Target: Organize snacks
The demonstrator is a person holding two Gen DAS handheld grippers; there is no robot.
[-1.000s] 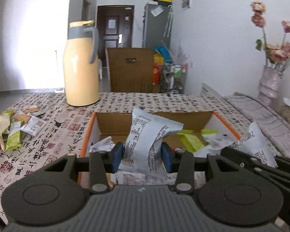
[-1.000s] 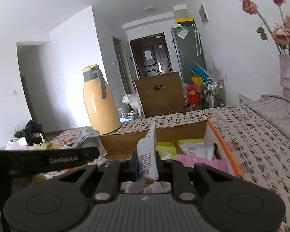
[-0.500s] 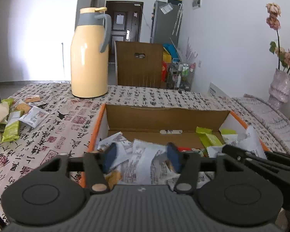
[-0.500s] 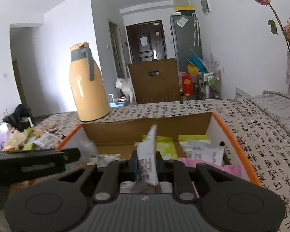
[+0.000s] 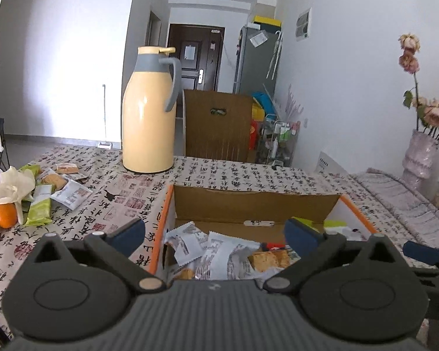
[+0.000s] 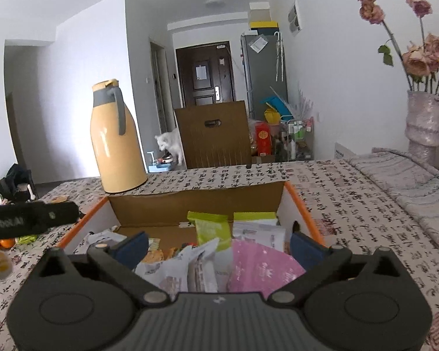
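Cardboard box with orange edges sits on the patterned counter before you, holding the snack packets; more snacks lie at the counter's left. Your left claw and right claw have just been opening; both gape wide over the box, gripping nothing.

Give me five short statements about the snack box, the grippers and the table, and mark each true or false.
1. Both grippers grip a packet. False: the left gripper and the right gripper have just been opening, with nothing pressed between their pads.
2. The cardboard box holds several snack packets. True.
3. A pink packet lies in the box. True.
4. The yellow thermos jug stands inside the box. False: it stands on the tablecloth behind the box.
5. No snacks are left outside the box. False: loose packets lie on the cloth to its left.
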